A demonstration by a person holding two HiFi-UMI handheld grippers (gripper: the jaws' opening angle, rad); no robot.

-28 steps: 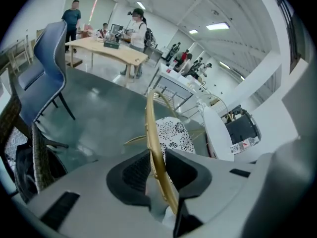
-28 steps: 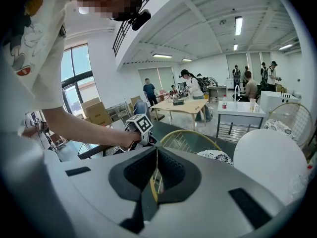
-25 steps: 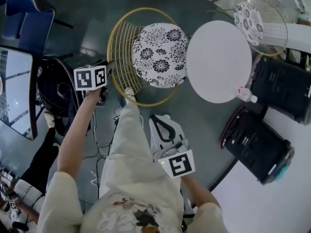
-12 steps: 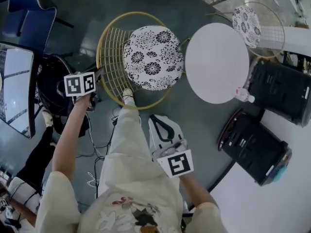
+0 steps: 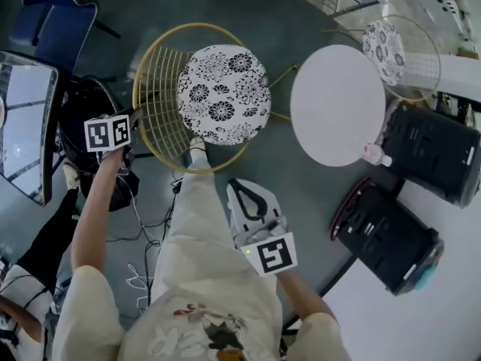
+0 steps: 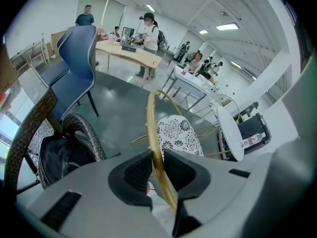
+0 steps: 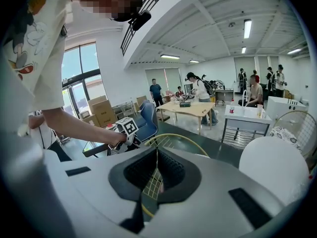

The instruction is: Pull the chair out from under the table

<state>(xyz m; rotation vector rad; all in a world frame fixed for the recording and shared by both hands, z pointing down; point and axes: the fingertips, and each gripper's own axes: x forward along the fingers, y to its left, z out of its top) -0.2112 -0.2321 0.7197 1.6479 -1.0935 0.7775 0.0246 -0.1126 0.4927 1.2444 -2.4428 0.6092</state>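
The chair has a gold wire back (image 5: 154, 96) and a round black-and-white floral cushion (image 5: 222, 92). It stands left of the round white table (image 5: 338, 104), with a gap of floor between them. My left gripper (image 5: 134, 119) is shut on the chair's gold rim (image 6: 154, 133), which runs between the dark pads (image 6: 136, 170) in the left gripper view. The cushion (image 6: 178, 135) shows beyond the jaws. My right gripper (image 5: 248, 198) stays close to the person's body, shut with nothing in it; its pads meet in the right gripper view (image 7: 157, 175), pointing toward the chair (image 7: 183, 139).
A water bottle (image 5: 376, 155) lies at the table's near edge. A second floral chair (image 5: 387, 40) stands behind the table. Two black cases (image 5: 387, 232) (image 5: 432, 153) sit to the right. A blue chair (image 5: 60, 13), a black bag (image 5: 86, 119) and floor cables (image 5: 146, 224) are at the left.
The chair has slid left, away from the white table, with my left gripper still on its rim. The gap between the seat and the table has widened. The right gripper shifted slightly.
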